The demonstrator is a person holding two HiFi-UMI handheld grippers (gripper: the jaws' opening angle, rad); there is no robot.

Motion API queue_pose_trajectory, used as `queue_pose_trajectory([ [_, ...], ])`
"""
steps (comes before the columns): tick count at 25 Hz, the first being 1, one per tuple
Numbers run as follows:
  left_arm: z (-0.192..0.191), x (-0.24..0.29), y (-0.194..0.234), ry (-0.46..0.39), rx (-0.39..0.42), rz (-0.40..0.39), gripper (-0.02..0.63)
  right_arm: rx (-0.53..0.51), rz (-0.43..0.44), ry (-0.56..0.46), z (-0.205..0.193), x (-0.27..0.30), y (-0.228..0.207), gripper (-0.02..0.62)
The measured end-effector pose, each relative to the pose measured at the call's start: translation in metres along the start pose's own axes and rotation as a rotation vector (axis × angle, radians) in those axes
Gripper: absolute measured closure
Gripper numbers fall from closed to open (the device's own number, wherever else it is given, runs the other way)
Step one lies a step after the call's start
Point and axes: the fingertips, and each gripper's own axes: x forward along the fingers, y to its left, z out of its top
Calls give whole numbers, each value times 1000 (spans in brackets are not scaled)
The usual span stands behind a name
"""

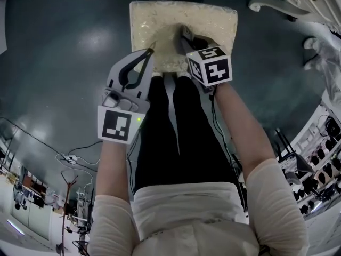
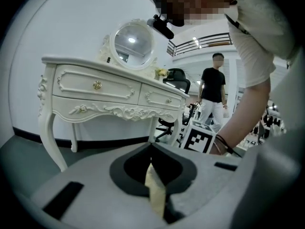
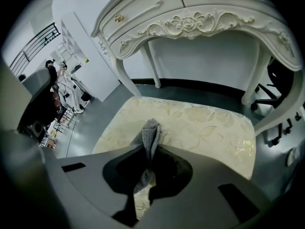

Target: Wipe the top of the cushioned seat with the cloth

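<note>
The right gripper (image 3: 152,147) clenches the grey cloth (image 3: 151,130) over the middle of the cushioned seat (image 3: 209,123). The left gripper (image 2: 151,148), its jaws pressed together, hovers at the seat's near left corner.

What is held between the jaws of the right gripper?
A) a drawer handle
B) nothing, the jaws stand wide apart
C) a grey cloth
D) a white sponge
C: in the right gripper view, the jaws of the right gripper are closed on a grey cloth, which hangs over the cushioned seat.
</note>
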Motion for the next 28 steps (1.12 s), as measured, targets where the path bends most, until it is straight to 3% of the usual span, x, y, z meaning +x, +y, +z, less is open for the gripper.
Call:
queue_pose_trajectory([
  [20,11,72,-98,31,59,-116,604,88,-100,-27,-53,-64,-116,568],
  [28,17,70,-116,43,83,-130,604,146,-234,25,-77,-87,-155,568],
])
